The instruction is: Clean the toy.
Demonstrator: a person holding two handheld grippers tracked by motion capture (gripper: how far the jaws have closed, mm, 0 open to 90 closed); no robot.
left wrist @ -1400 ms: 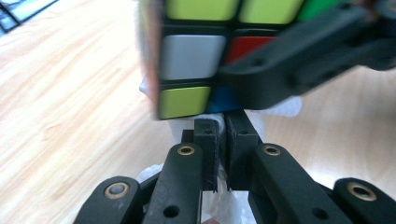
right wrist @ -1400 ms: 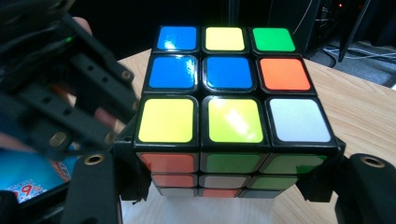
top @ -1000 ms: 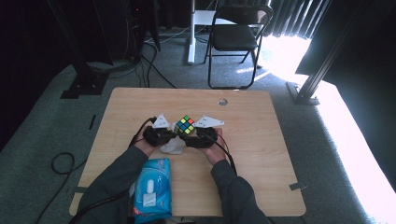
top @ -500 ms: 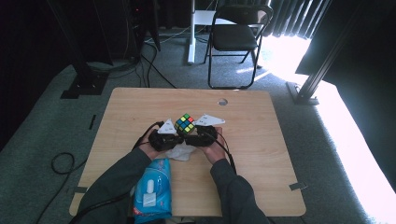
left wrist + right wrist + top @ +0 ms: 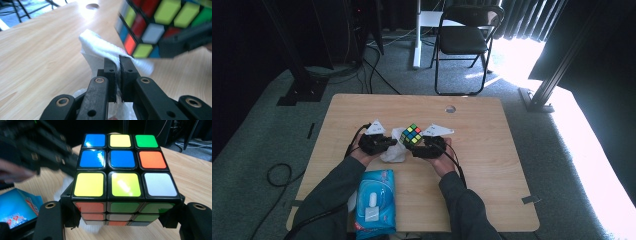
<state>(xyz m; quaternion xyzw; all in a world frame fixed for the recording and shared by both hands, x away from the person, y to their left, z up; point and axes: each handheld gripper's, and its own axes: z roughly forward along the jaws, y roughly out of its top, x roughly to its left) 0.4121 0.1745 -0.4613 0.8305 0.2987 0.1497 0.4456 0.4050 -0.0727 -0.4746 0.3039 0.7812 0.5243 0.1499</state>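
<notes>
Dark grey sleeves, black grippers

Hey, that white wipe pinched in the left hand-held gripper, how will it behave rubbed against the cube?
The white wipe probably stays floppy: it droops either side of the left hand-held gripper. It looks thin and light, so it likely folds against the cube rather than pushing it.

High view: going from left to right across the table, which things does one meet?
Left gripper → white wipe → puzzle cube → right gripper.
</notes>
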